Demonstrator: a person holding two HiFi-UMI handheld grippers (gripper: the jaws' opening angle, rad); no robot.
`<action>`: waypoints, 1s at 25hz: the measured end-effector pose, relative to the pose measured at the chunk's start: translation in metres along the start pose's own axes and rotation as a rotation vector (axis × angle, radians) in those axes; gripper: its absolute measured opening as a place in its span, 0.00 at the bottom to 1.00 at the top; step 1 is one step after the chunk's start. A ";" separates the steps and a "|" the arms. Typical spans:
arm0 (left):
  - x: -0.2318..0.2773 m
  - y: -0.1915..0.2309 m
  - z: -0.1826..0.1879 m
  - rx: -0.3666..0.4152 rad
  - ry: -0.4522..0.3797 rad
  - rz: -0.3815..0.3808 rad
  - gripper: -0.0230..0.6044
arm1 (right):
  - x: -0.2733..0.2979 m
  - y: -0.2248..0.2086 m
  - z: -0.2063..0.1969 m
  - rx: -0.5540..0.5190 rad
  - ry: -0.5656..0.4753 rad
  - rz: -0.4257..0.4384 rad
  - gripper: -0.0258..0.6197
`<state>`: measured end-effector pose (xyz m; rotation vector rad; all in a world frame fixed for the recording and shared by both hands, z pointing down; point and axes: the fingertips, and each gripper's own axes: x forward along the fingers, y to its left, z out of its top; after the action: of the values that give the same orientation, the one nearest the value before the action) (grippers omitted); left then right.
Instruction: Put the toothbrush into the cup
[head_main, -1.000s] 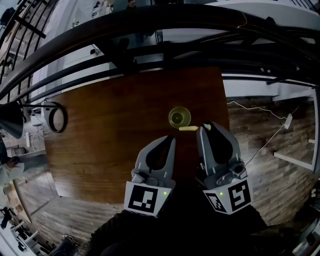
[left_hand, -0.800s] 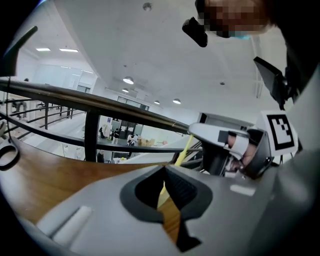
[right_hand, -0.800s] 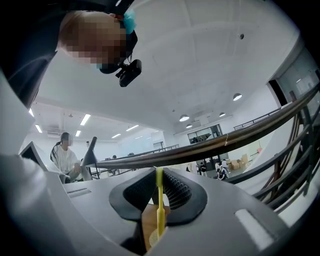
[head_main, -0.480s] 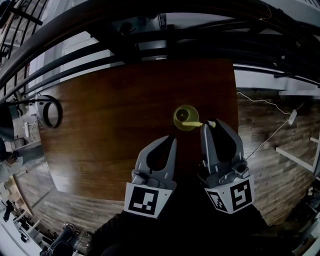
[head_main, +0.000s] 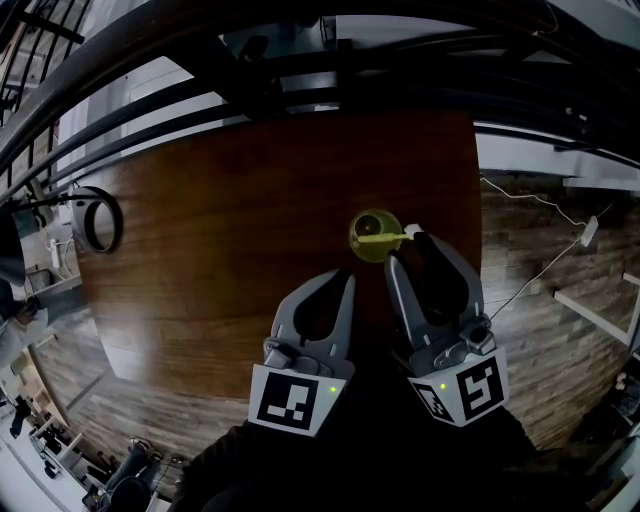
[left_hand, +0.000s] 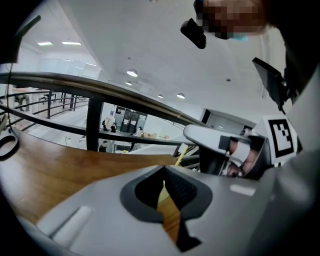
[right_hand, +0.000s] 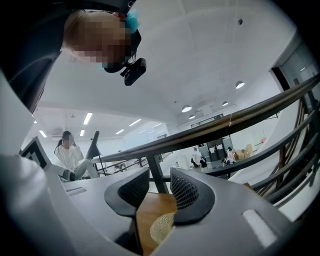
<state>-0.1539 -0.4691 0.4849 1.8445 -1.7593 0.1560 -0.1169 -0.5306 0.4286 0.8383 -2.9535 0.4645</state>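
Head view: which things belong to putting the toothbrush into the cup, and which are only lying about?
Job: cup; toothbrush, resting across its mouth; right tool, jaws just opened, nothing between them.
Lying about: black ring by the left edge of the table; cable on the floor.

Table (head_main: 200, 260) in front of me; railing (head_main: 300, 60) runs behind its far edge. Cup (head_main: 372, 253) stands on the table, right of centre. Toothbrush (head_main: 384, 238) leans in the cup, one end inside, the other out over the rim to the right. My right gripper (head_main: 407, 250) is just near-right of the cup; its jaws have just been opening, nothing between them. My left gripper (head_main: 346, 278) is left of it, nearer me, apart from the cup. A ring-shaped thing (head_main: 97, 222) sits off the table's left edge.
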 end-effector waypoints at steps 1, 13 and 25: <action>0.000 0.000 0.000 0.001 -0.002 0.001 0.05 | -0.001 0.000 0.000 -0.001 -0.002 0.000 0.24; -0.038 -0.015 0.021 0.051 -0.079 -0.006 0.05 | -0.026 0.036 0.028 -0.030 -0.077 0.023 0.24; -0.137 -0.061 0.046 0.200 -0.239 -0.050 0.05 | -0.119 0.091 0.042 -0.037 -0.109 -0.115 0.04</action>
<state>-0.1270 -0.3735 0.3636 2.1227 -1.9146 0.0975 -0.0604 -0.4085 0.3496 1.0544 -2.9792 0.3676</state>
